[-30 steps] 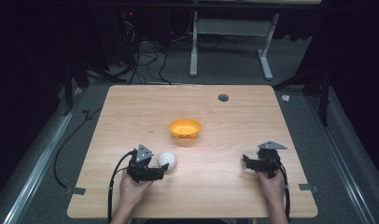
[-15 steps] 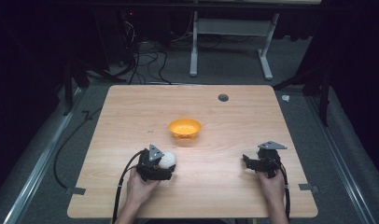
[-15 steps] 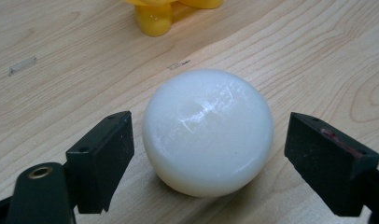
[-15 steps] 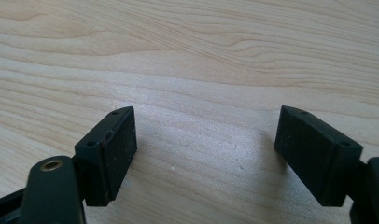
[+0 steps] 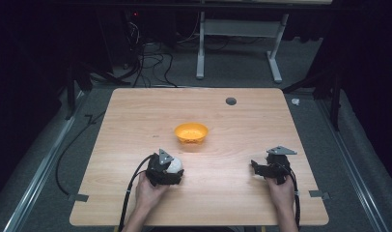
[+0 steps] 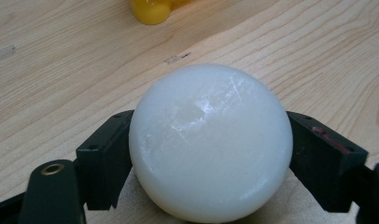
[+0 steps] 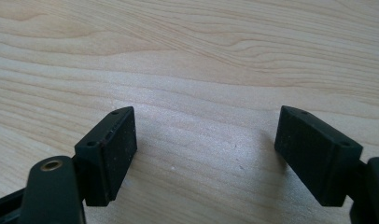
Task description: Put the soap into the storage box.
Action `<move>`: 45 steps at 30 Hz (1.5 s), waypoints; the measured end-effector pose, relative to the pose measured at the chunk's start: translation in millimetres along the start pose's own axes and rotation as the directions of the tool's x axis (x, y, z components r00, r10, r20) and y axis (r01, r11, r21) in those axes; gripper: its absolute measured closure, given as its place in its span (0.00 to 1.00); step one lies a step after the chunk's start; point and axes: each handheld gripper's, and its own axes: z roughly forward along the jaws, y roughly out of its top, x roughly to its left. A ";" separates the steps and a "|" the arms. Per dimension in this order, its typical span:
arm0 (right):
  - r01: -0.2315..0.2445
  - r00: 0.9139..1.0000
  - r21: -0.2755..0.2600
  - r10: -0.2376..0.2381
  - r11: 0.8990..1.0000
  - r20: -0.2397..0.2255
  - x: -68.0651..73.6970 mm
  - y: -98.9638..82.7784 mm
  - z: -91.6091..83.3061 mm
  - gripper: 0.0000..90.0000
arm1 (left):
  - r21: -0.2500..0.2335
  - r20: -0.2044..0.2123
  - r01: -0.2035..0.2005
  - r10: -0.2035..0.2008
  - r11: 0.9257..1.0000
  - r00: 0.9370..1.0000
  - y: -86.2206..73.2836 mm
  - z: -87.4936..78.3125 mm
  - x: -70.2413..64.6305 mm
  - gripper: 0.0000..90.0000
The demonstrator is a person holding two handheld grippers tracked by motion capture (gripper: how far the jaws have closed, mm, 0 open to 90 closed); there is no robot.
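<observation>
The left gripper (image 5: 172,166) sits low over the near left part of the wooden surface (image 5: 136,125), held by the person's left hand (image 5: 150,191). Its two black jaws are clamped on a white ball (image 5: 174,165), one pressing each side. In the left gripper view the ball (image 6: 211,142) sits squarely between the jaws, both touching it, and its smooth, slightly scuffed top bulges above them. From this angle it is not clear whether the ball rests on the surface or is lifted just off it.

Beyond the ball, toward the middle of the surface, stands a small orange bowl (image 5: 191,133), upright and apart from the gripper. A bit of its rounded orange edge (image 6: 152,10) shows at the top of the left gripper view.

The right gripper (image 5: 261,168) is on the near right part of the surface, well apart from the ball and the bowl, with the person's right hand (image 5: 279,186) behind it. In the right gripper view its jaws stand wide apart with nothing but bare wood grain between them (image 7: 206,154).

A small dark round hole (image 5: 231,101) lies in the surface near its far edge. A black cable (image 5: 131,186) trails from the left gripper back toward the near edge.
</observation>
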 end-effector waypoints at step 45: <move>-0.002 1.000 0.000 0.002 1.000 -0.006 -0.6 0.0 -0.2 0.24 | -0.076 0.080 -0.066 0.072 0.995 0.994 27.4 -25.9 -3.0 0.27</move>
